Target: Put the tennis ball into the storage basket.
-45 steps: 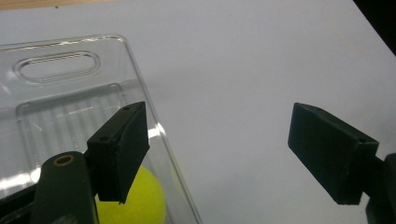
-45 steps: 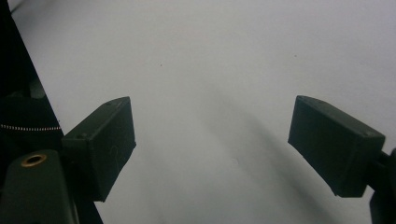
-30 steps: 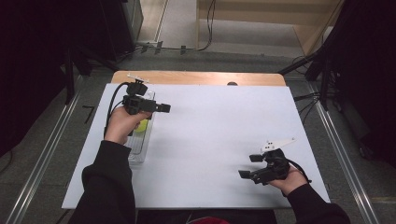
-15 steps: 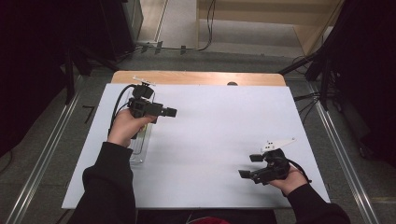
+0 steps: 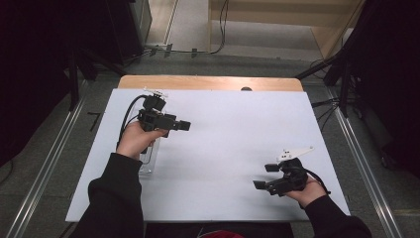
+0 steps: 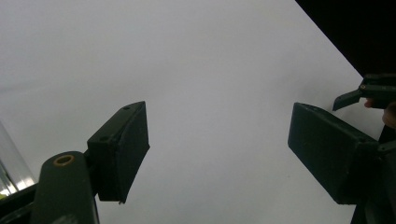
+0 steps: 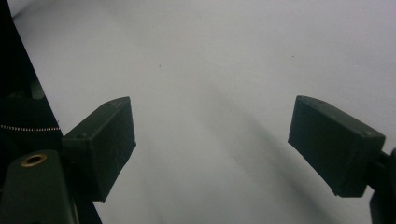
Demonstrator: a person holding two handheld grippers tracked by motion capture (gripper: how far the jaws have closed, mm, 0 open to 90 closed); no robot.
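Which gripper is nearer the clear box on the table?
The left. The left gripper hovers just above the clear box; the right gripper sits far across the table.

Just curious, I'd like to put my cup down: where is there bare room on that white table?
The wide middle of the white table, between the left gripper and the right gripper, is bare. The clear plastic container crowds the left edge.

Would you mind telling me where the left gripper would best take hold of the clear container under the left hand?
Probably across the two long side walls of the clear container, coming straight down from above. It lies flat on the white table as a narrow, elongated box running toward the person, so its short width should fit between the jaws. The left gripper, jaws apart and holding nothing, would first have to tilt downward.
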